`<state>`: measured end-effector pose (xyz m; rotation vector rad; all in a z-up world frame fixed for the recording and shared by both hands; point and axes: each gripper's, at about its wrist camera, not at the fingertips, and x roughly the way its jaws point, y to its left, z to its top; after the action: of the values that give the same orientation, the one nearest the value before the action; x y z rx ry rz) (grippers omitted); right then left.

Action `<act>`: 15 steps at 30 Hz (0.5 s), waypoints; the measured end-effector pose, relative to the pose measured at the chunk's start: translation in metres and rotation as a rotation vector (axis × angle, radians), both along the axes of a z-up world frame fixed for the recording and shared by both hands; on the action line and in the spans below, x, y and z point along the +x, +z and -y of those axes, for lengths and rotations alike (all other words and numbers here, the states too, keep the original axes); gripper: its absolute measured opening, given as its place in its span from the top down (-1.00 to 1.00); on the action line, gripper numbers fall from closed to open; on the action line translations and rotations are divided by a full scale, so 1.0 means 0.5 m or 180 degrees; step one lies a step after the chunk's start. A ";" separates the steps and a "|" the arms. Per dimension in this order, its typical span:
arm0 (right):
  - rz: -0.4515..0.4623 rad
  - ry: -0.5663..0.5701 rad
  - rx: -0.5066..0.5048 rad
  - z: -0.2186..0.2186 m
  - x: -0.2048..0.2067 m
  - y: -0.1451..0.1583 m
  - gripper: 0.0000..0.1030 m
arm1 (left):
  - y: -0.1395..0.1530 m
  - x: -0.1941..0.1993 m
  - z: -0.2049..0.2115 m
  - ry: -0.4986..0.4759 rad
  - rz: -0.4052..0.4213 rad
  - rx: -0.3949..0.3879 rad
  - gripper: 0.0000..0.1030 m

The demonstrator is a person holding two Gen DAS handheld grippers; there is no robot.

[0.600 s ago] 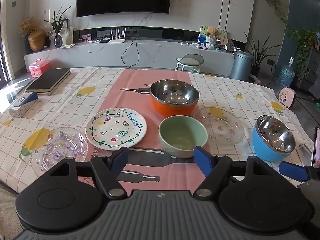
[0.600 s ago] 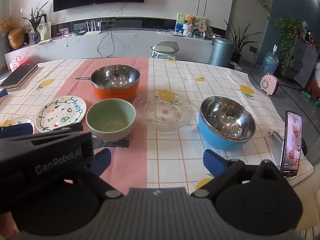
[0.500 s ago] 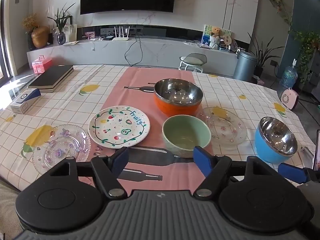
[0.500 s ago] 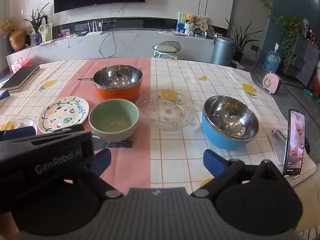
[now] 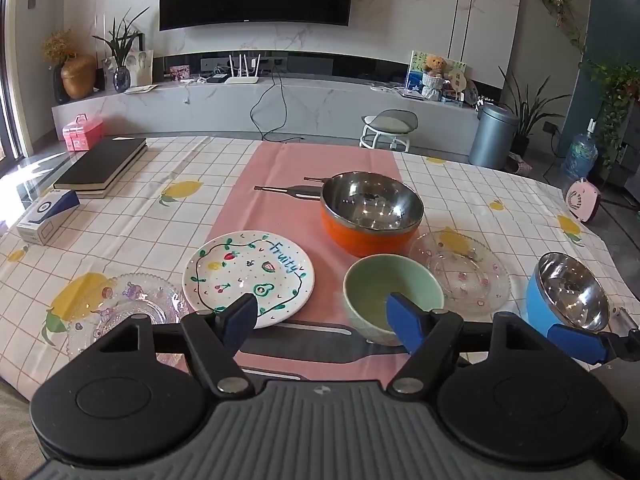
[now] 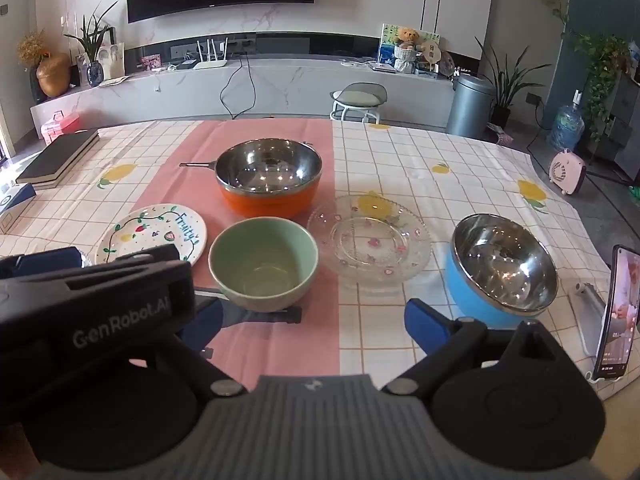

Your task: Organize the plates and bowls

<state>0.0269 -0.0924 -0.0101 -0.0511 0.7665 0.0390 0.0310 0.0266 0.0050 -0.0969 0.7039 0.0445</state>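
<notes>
over the near table edge, my left gripper point(image 5: 322, 316) and right gripper point(image 6: 312, 318) both released and empty, green bowl point(image 6: 263, 263) ahead between fruity plate point(image 5: 248, 278) and glass plate point(image 6: 370, 240), orange bowl point(image 6: 268, 178) behind, blue bowl point(image 6: 502, 270) far right

We see the left gripper point(image 6: 72, 304) hiding the purple glass plate point(image 6: 83, 257); the phone point(image 6: 618, 314) screen is unreadable.
</notes>
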 end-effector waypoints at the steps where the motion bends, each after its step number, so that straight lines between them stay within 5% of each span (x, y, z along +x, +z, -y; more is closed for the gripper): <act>1: -0.0010 -0.0015 -0.0016 -0.001 0.003 0.001 -0.84 | -0.001 0.003 0.000 -0.0005 -0.0031 -0.0017 -0.68; 15: -0.0107 -0.0037 -0.0008 0.003 0.010 -0.002 -0.84 | -0.005 0.012 0.002 -0.0042 -0.0231 -0.0011 -0.68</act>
<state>0.0321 -0.0940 -0.0111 -0.0486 0.8005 0.0280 0.0373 0.0256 0.0027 -0.0942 0.7771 0.0342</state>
